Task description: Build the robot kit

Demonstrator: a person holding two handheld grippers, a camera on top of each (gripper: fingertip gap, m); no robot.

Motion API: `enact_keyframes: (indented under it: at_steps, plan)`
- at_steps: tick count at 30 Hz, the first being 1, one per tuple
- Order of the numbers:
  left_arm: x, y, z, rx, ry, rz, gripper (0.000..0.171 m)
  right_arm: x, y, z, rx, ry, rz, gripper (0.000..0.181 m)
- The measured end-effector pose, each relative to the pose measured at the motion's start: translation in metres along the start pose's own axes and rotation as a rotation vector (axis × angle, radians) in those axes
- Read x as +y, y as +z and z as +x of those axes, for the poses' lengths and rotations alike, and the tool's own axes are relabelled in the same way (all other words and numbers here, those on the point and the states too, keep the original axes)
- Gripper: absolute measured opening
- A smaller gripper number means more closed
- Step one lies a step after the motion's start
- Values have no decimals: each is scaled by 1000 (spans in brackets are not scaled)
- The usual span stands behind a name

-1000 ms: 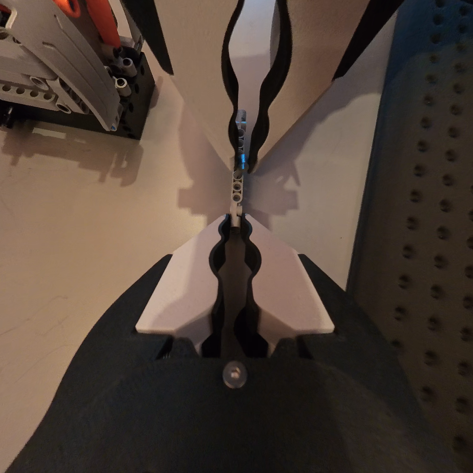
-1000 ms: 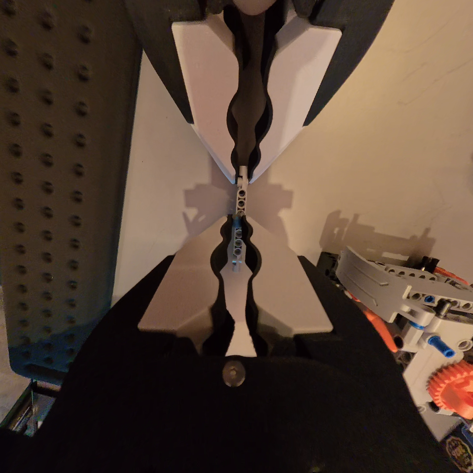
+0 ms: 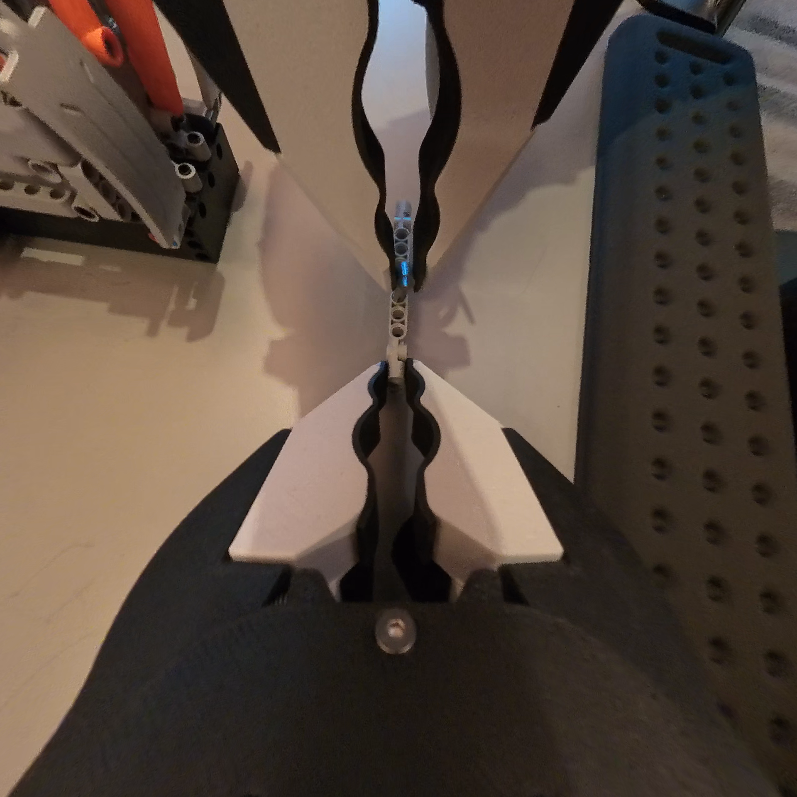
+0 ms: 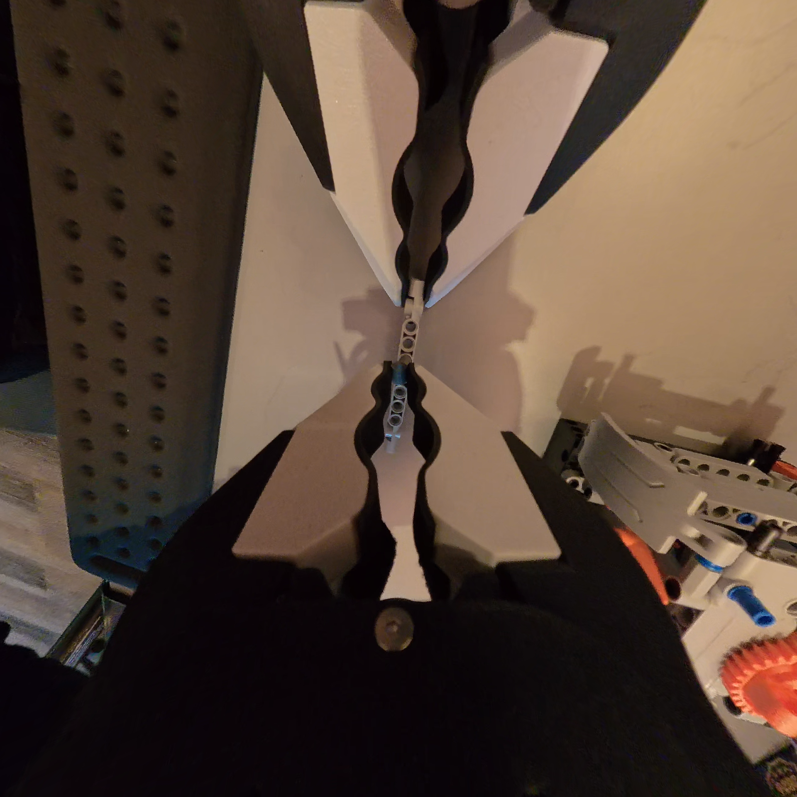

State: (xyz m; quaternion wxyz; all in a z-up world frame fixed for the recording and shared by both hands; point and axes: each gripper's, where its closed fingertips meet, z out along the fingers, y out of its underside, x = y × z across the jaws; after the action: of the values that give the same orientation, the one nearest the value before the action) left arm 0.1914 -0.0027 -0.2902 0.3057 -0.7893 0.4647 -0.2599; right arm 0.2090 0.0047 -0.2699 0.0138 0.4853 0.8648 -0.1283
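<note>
A thin grey beam with round holes [image 3: 398,311] hangs in the air between the two grippers, which face each other tip to tip. My left gripper [image 3: 396,366] is shut on a small light-grey connector [image 3: 396,354] at the beam's near end. My right gripper [image 3: 405,280] comes in from the top and is shut on the beam's other half, beside a blue pin [image 3: 403,269]. In the right wrist view my right gripper [image 4: 399,370] clamps the beam [image 4: 409,340] at the blue pin [image 4: 399,374]. The left gripper [image 4: 415,297] holds the connector [image 4: 415,295] opposite.
A grey and black brick model [image 3: 108,164] with orange parts stands on the pale table [image 3: 108,409]; it also shows in the right wrist view [image 4: 673,487], with an orange gear [image 4: 767,698]. A dark perforated board [image 3: 690,345] lies alongside the grippers [image 4: 108,258]. Less than 4 cm separates the two grippers' tips. The orange gear [image 4: 767,698] is about equally far from each gripper, around 15 cm.
Both grippers keep their hold on the beam and connector. The views have shifted only slightly; more of the perforated board's end shows now.
</note>
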Motion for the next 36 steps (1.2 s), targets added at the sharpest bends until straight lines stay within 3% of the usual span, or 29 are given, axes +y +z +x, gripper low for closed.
enact_keyframes:
  at_steps: [11,27,36]
  plan:
    - [1,2,-2,-29,90,-23,5,-1,2,1,8,-8,34,4]
    - [0,3,-1,-44,107,-22,5,-2,1,0,-137,43,68,4]
    - [0,4,-2,-48,101,-24,5,-1,2,-1,-67,21,96,4]
